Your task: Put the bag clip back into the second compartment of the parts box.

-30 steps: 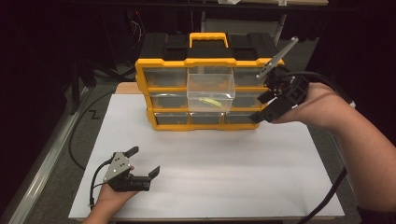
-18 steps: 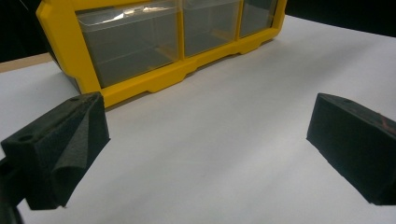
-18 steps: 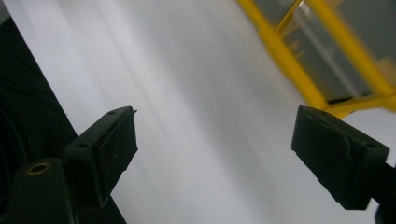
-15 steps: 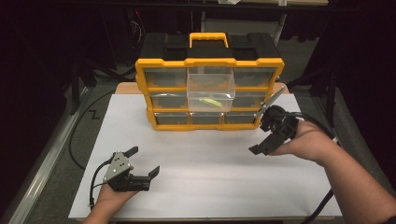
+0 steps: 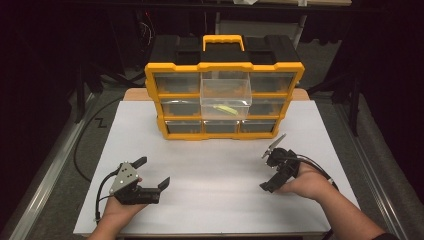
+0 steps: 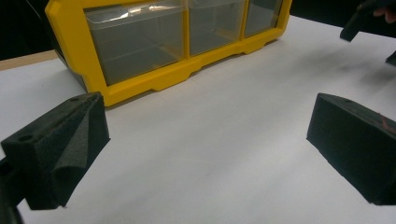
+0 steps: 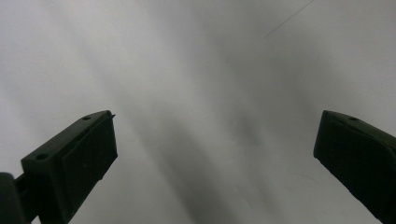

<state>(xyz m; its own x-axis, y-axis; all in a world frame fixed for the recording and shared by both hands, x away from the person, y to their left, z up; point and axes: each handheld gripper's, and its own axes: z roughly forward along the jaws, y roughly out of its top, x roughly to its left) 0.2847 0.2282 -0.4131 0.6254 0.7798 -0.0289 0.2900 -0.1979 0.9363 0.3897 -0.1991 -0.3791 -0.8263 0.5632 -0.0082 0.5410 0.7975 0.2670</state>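
A yellow and black drawer organizer [image 5: 223, 67] stands at the back of the white tabletop [image 5: 220, 205]. Its clear middle drawer [image 5: 226, 95] is pulled out, and a small yellow-green item [image 5: 224, 108] lies inside. My left gripper [image 5: 154, 171] rests at the front left, open and empty, pointing toward the organizer [image 6: 154, 79]. My right gripper [image 5: 267, 170] sits low at the front right. Its jaws have just been opening and now stand wide with nothing between them. In the right gripper view, bare white surface lies beyond my right gripper [image 7: 215, 163]. In the left gripper view, my left gripper [image 6: 210, 149] faces the organizer's bottom drawers.
The other gripper [image 6: 359, 21] shows at the top right of the left gripper view. Cables [image 5: 82, 145] trail off the table's left side. Dark floor and stands surround the table.
My right hand dropped from beside the organizer's right end to the tabletop at the front right, and its jaws spread wider. The left hand stayed put.
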